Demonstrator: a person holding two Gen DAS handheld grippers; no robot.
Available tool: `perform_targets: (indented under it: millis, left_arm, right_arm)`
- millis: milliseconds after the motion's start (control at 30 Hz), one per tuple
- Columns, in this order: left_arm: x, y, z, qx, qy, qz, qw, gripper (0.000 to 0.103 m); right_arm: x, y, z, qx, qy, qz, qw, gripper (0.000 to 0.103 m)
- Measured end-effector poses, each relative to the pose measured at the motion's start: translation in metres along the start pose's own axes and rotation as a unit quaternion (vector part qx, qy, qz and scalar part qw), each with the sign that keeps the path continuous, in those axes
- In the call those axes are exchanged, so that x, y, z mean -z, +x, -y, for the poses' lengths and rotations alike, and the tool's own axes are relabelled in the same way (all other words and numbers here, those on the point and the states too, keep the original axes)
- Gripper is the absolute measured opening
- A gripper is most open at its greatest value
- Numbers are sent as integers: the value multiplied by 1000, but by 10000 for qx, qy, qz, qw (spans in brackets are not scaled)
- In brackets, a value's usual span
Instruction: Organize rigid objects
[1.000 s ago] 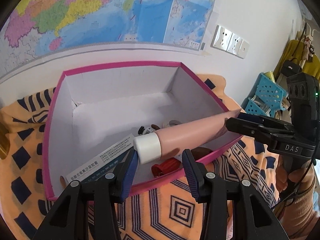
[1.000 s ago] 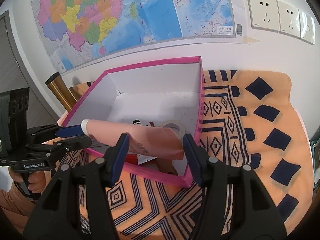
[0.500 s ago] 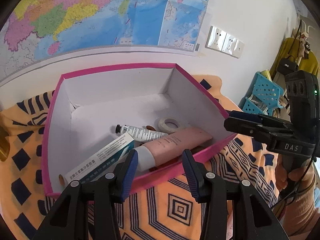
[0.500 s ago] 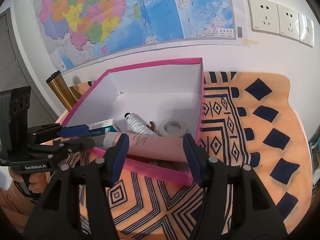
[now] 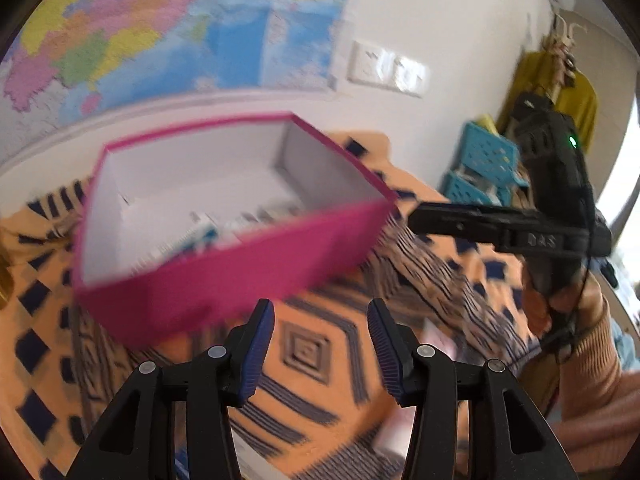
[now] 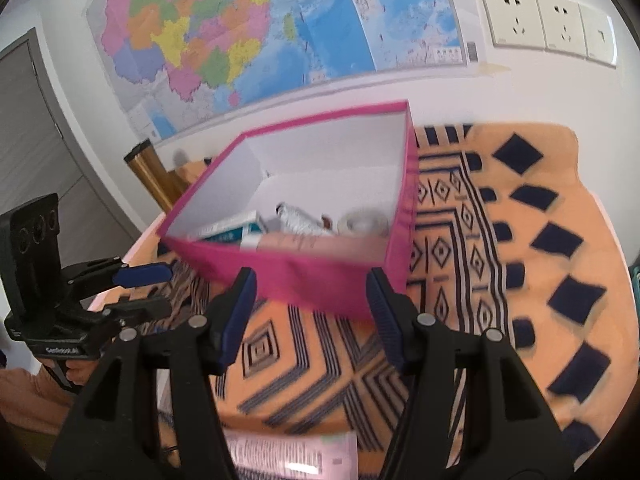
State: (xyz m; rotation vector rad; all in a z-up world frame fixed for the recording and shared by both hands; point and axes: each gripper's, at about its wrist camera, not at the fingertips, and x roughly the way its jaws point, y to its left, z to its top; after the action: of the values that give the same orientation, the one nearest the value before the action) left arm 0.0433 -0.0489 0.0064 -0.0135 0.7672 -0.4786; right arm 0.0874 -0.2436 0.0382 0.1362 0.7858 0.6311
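Item: pink tube (image 6: 316, 245), lying inside the pink box (image 6: 320, 280) against its near wall, flat among the other contents. Its long axis ran left to right along that wall, roughly crosswise to the right gripper's fingers; a pale patch at its left end was probably the cap, though blur left this uncertain. In the left wrist view the contents were smeared and the tube could not be picked out.

Neighbours in the box: a white-and-teal carton (image 6: 230, 231) to the tube's left, a small white tube (image 6: 298, 220) behind it, a roll of tape (image 6: 362, 222) toward the right corner.

Right gripper (image 6: 308, 314): jaws wide apart, nothing between them, set before the near wall and below its rim, apart from the box. Left gripper (image 5: 320, 344): likewise spread and empty, over the patterned orange cloth (image 6: 520, 280), the box ahead and to its left.

A flat pink printed item (image 6: 288, 454) (possibly another tube; only partly in view) lay on the cloth under the right gripper, nearer that side than the left. Judged the likely next candidate for the box; its long axis ran left to right.

Surroundings: wall map (image 6: 260, 40), wall sockets (image 6: 548, 24).
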Motion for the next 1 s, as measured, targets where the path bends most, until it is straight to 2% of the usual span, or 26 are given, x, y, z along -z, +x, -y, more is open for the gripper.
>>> perform_targets:
  millis: [133, 233, 467, 667, 800, 1000]
  left_arm:
    - [31, 15, 15, 316, 88, -545, 9980, 50]
    - [47, 20, 22, 487, 110, -796, 9956, 50]
    - [67, 20, 26, 703, -127, -980, 9926, 50]
    - [85, 18, 26, 789, -334, -1156, 9896, 49]
    - [89, 20, 34, 850, -299, -1192, 9888, 39]
    - [86, 21, 39, 858, -304, -1154, 9891, 32]
  right_arm:
    - [29, 0, 4, 13, 75, -345, 9994, 60]
    - [51, 5, 9, 36, 171, -680, 9975, 60]
    - [88, 7, 22, 44, 447, -1059, 9934, 60]
    - [103, 5, 28, 49, 593, -1151, 9916, 60]
    - [109, 3, 26, 10, 617, -1181, 9911, 60]
    - [114, 1, 19, -43, 554, -1199, 9912, 60]
